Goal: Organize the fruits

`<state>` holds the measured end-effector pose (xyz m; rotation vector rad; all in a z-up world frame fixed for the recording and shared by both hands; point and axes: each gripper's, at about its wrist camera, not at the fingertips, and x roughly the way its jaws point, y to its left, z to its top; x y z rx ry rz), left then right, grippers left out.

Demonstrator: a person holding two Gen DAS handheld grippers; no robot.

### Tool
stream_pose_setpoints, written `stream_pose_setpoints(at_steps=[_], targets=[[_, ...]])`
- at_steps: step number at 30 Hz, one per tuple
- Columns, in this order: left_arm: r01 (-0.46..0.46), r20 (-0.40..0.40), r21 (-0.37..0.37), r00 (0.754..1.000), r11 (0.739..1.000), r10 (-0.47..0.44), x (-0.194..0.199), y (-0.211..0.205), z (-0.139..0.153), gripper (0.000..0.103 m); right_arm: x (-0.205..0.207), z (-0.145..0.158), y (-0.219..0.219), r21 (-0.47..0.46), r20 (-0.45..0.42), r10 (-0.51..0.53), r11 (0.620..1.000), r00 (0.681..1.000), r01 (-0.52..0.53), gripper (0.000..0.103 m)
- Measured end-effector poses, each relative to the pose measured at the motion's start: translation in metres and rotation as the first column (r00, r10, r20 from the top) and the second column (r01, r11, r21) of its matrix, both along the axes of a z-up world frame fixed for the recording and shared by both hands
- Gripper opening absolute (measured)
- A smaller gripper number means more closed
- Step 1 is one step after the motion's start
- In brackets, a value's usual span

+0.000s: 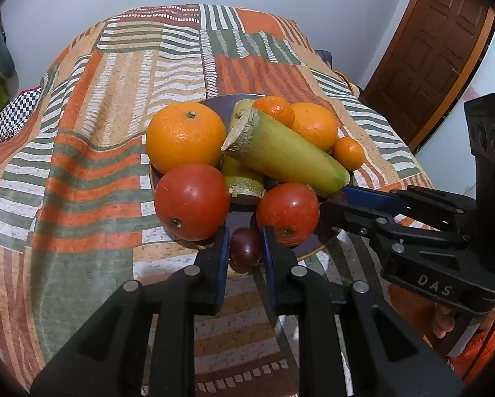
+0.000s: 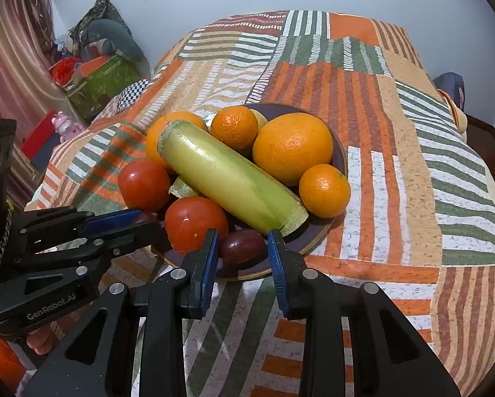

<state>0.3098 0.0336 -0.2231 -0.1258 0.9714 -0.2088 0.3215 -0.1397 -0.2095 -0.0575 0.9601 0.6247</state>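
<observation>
A dark plate [image 2: 317,231] on the striped cloth holds oranges [image 1: 185,137], small tangerines [image 2: 324,190], two red tomatoes [image 1: 191,200], a long yellow-green squash [image 2: 229,178] and a small dark purple fruit [image 1: 245,246]. In the left wrist view my left gripper [image 1: 246,248] has its blue pads against both sides of the purple fruit at the plate's near rim. In the right wrist view my right gripper [image 2: 243,248] is open around the same purple fruit [image 2: 240,245], its pads clear of it. The right gripper also shows in the left wrist view [image 1: 356,198], beside a tomato.
The striped patchwork cloth [image 2: 379,99] covers the whole table. A wooden door [image 1: 439,46] stands at the right. Boxes, bags and clutter [image 2: 95,69] sit by the wall at the left. A dark object [image 2: 452,86] lies at the table's far right edge.
</observation>
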Motion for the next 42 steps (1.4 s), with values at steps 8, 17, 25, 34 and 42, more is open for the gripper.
stream_pose_setpoints(at_steps=[8, 17, 25, 34, 42], targets=[[-0.004, -0.006, 0.006, 1.0, 1.0, 0.004, 0.001, -0.002, -0.001, 0.022, 0.001, -0.001, 0.001, -0.013, -0.002, 0.007, 1.0, 1.0, -0.007, 0.031], [-0.03, 0.059, -0.005, 0.998, 1.0, 0.03, -0.02, 0.004, 0.028, 0.029, -0.008, 0.017, -0.011, -0.002, 0.036, -0.022, 1.0, 0.999, 0.022, 0.047], [-0.076, 0.262, 0.005, 0.962, 0.997, 0.072, -0.074, 0.007, 0.113, 0.029, -0.048, 0.096, -0.038, 0.079, 0.201, -0.085, 0.994, 0.976, 0.071, 0.047], [-0.121, 0.512, 0.002, 0.853, 0.993, 0.103, -0.165, -0.002, 0.209, 0.029, -0.127, 0.189, -0.065, 0.2, 0.421, -0.151, 0.977, 0.894, 0.07, 0.047], [-0.154, 0.65, 0.041, 0.754, 0.987, 0.091, -0.229, -0.021, 0.247, 0.052, -0.183, 0.222, -0.077, 0.265, 0.534, -0.202, 0.962, 0.821, 0.064, 0.052]])
